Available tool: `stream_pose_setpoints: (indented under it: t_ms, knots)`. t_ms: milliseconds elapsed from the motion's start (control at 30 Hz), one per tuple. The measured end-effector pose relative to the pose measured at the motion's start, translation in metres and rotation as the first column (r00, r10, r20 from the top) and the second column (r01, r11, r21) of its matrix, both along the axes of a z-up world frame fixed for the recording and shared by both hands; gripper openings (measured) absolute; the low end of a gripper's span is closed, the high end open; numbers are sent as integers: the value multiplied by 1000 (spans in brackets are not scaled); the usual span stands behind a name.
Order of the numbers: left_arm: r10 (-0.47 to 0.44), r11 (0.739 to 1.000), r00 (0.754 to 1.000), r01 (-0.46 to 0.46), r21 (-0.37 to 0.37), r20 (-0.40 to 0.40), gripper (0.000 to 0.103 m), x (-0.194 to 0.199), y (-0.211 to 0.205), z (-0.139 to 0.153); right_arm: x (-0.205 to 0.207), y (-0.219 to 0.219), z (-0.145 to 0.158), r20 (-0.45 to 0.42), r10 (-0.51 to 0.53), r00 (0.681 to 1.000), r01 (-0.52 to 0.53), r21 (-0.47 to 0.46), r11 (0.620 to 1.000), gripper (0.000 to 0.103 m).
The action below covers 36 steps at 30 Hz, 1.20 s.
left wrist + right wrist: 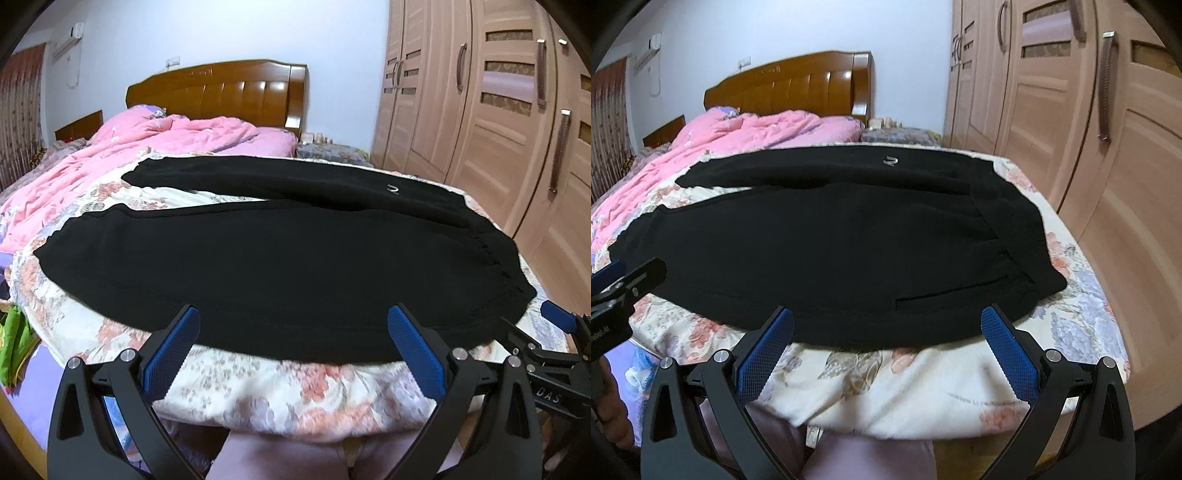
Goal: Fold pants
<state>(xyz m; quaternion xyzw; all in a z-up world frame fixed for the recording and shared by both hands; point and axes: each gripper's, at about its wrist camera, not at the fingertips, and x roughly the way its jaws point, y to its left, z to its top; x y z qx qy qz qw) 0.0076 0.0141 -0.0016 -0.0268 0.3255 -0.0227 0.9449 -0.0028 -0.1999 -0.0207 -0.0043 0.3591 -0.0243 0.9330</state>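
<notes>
Black pants [280,258] lie flat on the floral bedspread, waistband to the right, both legs running left with a gap between them; they also show in the right wrist view [849,236]. My left gripper [293,314] is open and empty, hovering at the pants' near edge. My right gripper [886,317] is open and empty, at the near edge close to the waistband and a pocket slit [953,291]. The right gripper also shows at the right edge of the left wrist view [557,325].
The pants lie on a bed with a floral cover [295,391]. A pink quilt [110,147] is bunched at the far left by the wooden headboard [221,92]. A wardrobe [480,110] stands close on the right. Green cloth [14,339] lies low left.
</notes>
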Motion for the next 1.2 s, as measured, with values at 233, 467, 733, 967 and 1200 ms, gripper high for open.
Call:
stream_pose_setpoints:
  t_ms: [233, 467, 733, 967, 1200]
  knots:
    - [-69, 987, 993, 82, 140, -98, 102, 91, -4, 21, 66, -23, 13, -55, 67, 996, -64, 57, 996, 99]
    - [-75, 937, 983, 127, 325, -170, 102, 219, -15, 40, 191, -68, 40, -69, 167, 984, -167, 4, 986, 99]
    - [-91, 925, 965, 174, 338, -248, 102, 334, -25, 37, 368, -124, 9, -182, 324, 928, -305, 127, 944, 99]
    - [-311, 905, 928, 355, 233, -203, 101, 380, -41, 34, 451, -132, -24, -293, 404, 867, -396, 89, 914, 98]
    - [-363, 908, 887, 405, 106, -285, 101, 423, -52, 13, 463, -128, -33, -313, 525, 791, -498, 169, 851, 61]
